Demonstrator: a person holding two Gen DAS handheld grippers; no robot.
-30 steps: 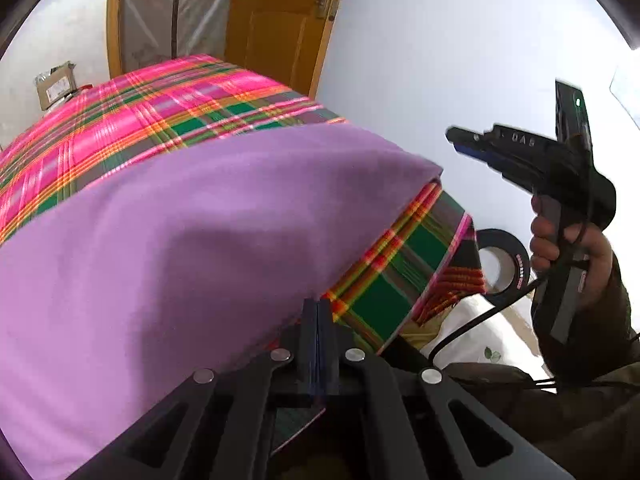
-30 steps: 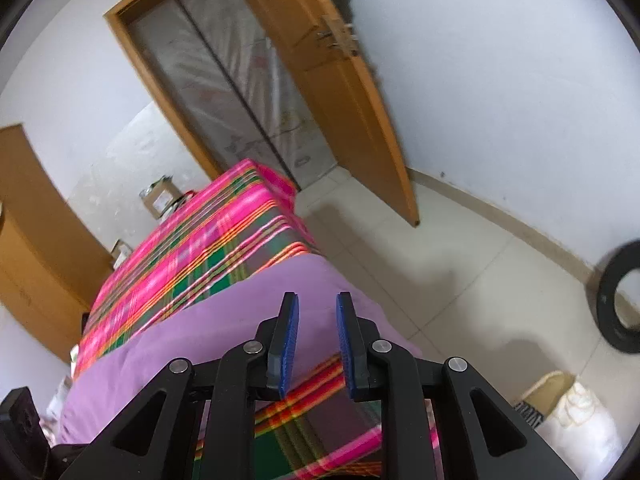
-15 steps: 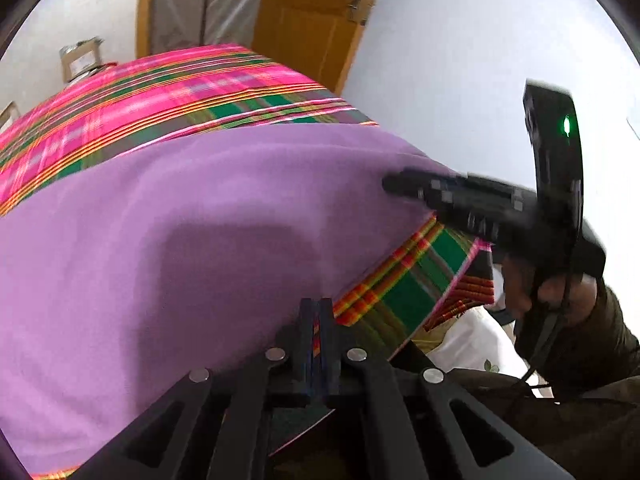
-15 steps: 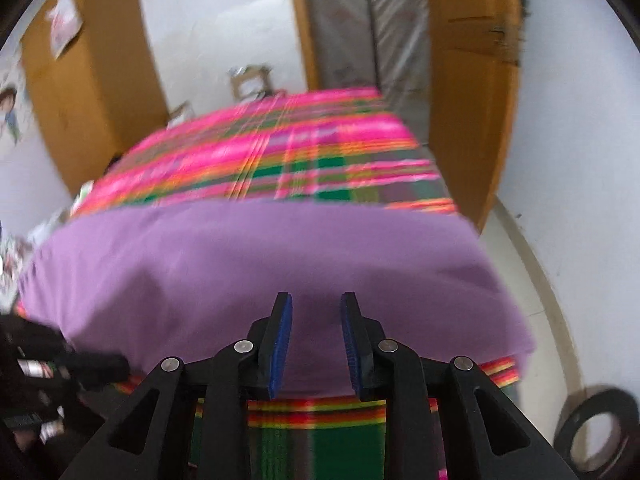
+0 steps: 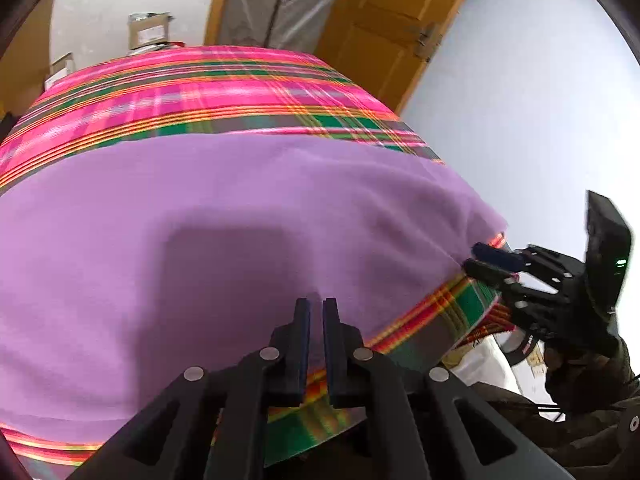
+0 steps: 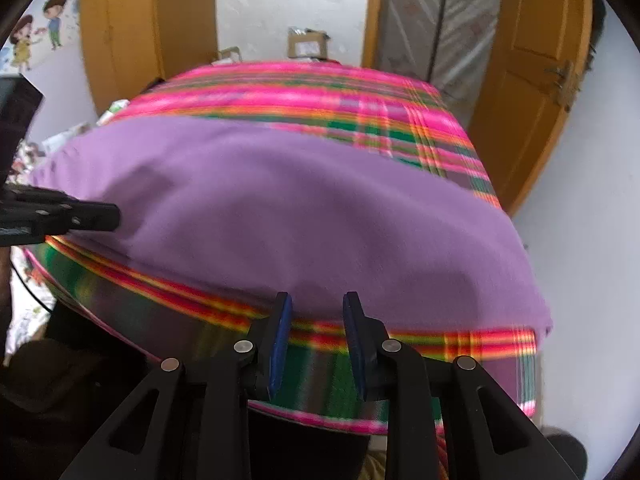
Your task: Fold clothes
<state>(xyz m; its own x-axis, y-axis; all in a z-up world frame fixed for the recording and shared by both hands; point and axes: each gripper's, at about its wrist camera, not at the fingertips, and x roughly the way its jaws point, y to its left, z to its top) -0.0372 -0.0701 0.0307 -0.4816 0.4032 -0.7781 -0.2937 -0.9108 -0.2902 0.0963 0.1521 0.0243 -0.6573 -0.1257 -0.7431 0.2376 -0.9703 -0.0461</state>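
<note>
Both grippers have shifted along the near edge of the purple cloth (image 6: 304,208) since a second ago. That cloth lies spread flat across the near part of a bed covered with a pink and green plaid sheet (image 5: 224,92), with its front hem just short of the bed edge.

Left gripper (image 5: 316,308): a second ago its jaws were pressed together; they have just been opening and now stand a narrow slit apart above the cloth's near hem, with nothing between the pads.

Right gripper (image 6: 316,308): formerly raised over the floor and turned toward the door, now lowered to the near right corner of the cloth. Its jaws have just been opening further and stand moderately apart, empty, over the hem and plaid border.

In the left wrist view the right gripper's fingertips (image 5: 486,266) sit at the cloth's corner; whether they touch it cannot be determined.

Wooden door (image 6: 532,72) stands beyond the bed.
</note>
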